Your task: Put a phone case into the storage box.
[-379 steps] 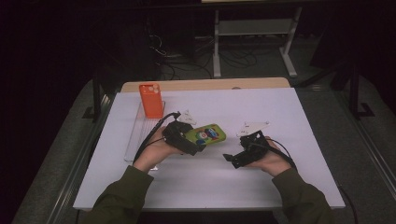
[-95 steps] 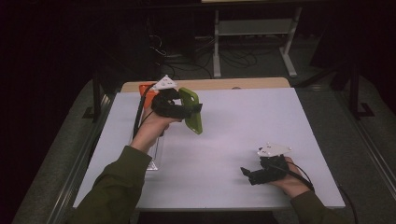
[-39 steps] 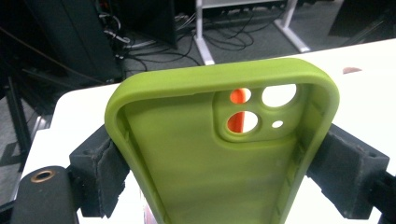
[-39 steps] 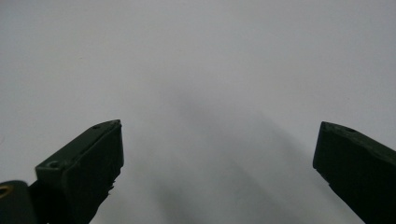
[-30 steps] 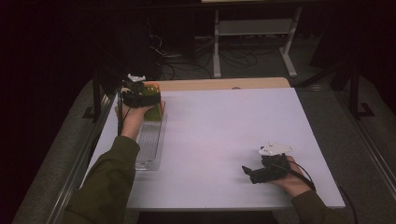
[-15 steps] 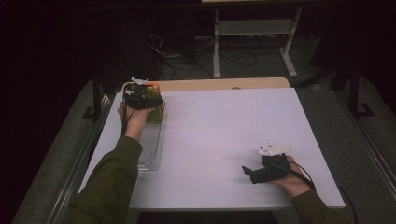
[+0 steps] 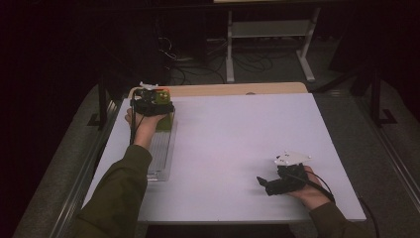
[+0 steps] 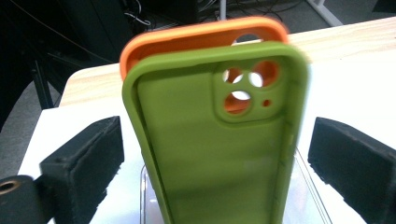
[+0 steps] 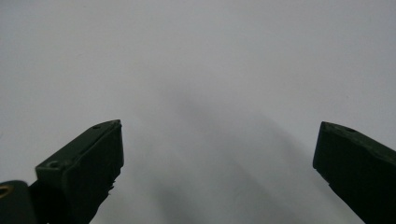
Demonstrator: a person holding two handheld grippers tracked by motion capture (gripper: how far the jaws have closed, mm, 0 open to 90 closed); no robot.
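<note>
A green phone case stands upright in a clear slotted rack at the table's far left. An orange phone case stands right behind it. My left gripper reaches over the rack's far end. Its jaws have just been opening. They now stand apart on either side of the green case, and both pads are off it. My right gripper rests on the white tabletop at the near right. It is open, with only bare table between its fingers.
The white table has a wooden strip along its far edge. A metal rail runs beside its left edge. Beyond the table stand a dark floor, cables and a desk frame.
Over the last seconds my left gripper carried the green case from mid-table to the rack at the far left. In the last second it sank slightly there. The right hand stayed put.
</note>
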